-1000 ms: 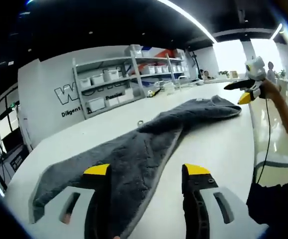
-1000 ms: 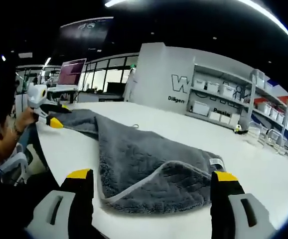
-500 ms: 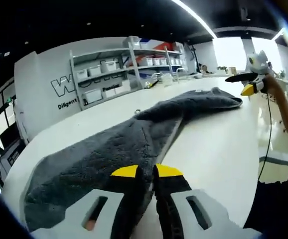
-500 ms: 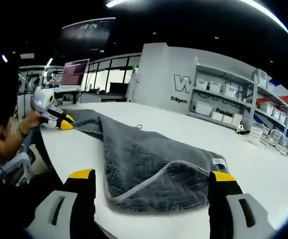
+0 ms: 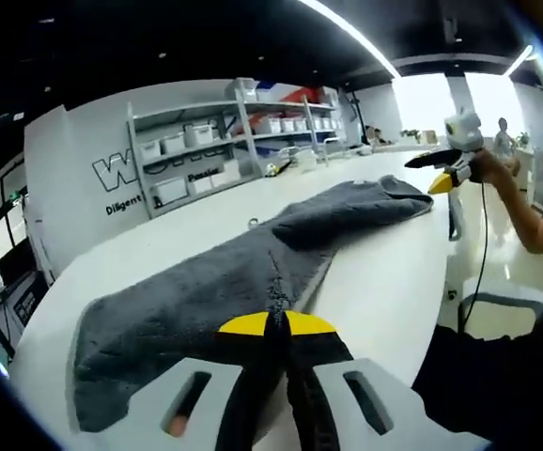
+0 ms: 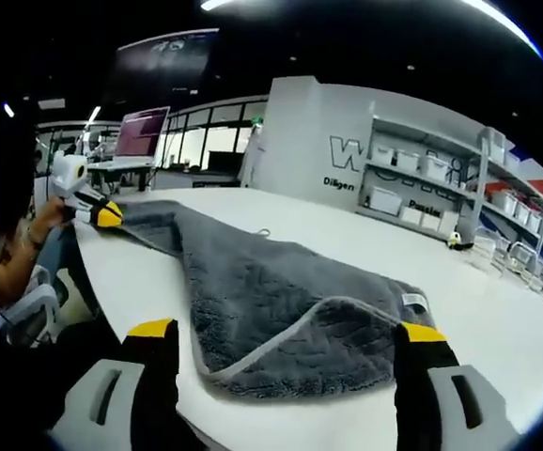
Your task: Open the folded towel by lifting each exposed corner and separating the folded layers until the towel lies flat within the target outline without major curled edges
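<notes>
In the left gripper view, the dark grey plush towel (image 5: 253, 282) lies stretched along the white tabletop (image 5: 384, 272), running away toward the far end. The left gripper (image 5: 276, 324), with yellow-tipped black jaws, is pinched together on the towel's near edge, a small ridge of cloth standing between the tips. Beyond the table a grey metal shelving rack (image 5: 206, 146) holds white bins against a white wall with lettering. At the far end a person's hand (image 5: 497, 169) holds the right gripper (image 5: 441, 174) just past the towel's far corner; from here I cannot tell how its jaws stand. A second ago the left jaws stood wide apart over the towel; half a second ago they had nearly met.

In the right gripper view, the right gripper's (image 6: 286, 334) jaws stand wide apart, the towel's (image 6: 281, 301) folded corner with its pale edging between them on the table. A small white label (image 6: 414, 301) sits at that corner. The left gripper (image 6: 98, 214) grips the far end, much as before.
</notes>
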`<state>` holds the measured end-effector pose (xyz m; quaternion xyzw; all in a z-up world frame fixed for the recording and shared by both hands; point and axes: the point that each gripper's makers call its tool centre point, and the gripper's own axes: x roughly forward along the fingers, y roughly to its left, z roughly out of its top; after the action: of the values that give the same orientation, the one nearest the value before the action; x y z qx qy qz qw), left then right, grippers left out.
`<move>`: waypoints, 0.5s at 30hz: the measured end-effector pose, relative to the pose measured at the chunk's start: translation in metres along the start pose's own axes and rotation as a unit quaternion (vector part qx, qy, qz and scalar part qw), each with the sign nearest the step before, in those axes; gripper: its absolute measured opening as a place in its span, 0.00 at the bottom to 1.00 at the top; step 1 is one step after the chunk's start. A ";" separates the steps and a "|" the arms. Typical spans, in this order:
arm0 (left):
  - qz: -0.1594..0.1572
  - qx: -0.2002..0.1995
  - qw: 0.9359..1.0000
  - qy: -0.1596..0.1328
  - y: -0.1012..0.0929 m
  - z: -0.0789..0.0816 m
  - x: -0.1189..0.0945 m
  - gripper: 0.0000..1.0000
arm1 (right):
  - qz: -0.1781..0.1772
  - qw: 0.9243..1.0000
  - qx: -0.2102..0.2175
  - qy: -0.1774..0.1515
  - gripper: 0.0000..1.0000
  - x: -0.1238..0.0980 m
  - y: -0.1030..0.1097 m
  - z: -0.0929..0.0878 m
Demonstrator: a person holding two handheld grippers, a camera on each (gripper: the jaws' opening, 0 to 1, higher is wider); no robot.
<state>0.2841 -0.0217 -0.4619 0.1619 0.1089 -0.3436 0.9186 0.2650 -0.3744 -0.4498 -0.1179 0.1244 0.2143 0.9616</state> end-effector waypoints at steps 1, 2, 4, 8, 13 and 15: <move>0.000 -0.002 1.000 0.000 0.000 -0.001 -0.003 0.04 | 0.000 1.000 0.000 0.001 0.97 0.000 0.000 0.000; 0.000 -0.003 1.000 0.000 0.001 -0.001 -0.006 0.04 | 0.001 1.000 -0.001 0.002 0.97 0.000 0.000 -0.001; 0.000 -0.005 1.000 0.000 0.001 -0.003 -0.011 0.04 | 0.002 1.000 -0.003 0.005 0.98 0.000 0.001 -0.002; 0.000 -0.006 1.000 0.003 0.000 -0.005 -0.021 0.04 | 0.002 1.000 -0.005 0.005 0.98 0.000 0.002 0.000; -0.006 -0.005 1.000 0.008 -0.004 -0.007 -0.032 0.04 | 0.004 1.000 -0.008 0.007 0.98 -0.001 0.002 0.000; -0.002 -0.004 1.000 0.008 -0.005 -0.007 -0.037 0.04 | 0.003 1.000 -0.009 0.009 0.98 -0.001 0.002 -0.001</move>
<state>0.2526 -0.0002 -0.4576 0.1604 0.1180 -0.3441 0.9176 0.2632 -0.3729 -0.4513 -0.1279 0.1311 0.2176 0.9587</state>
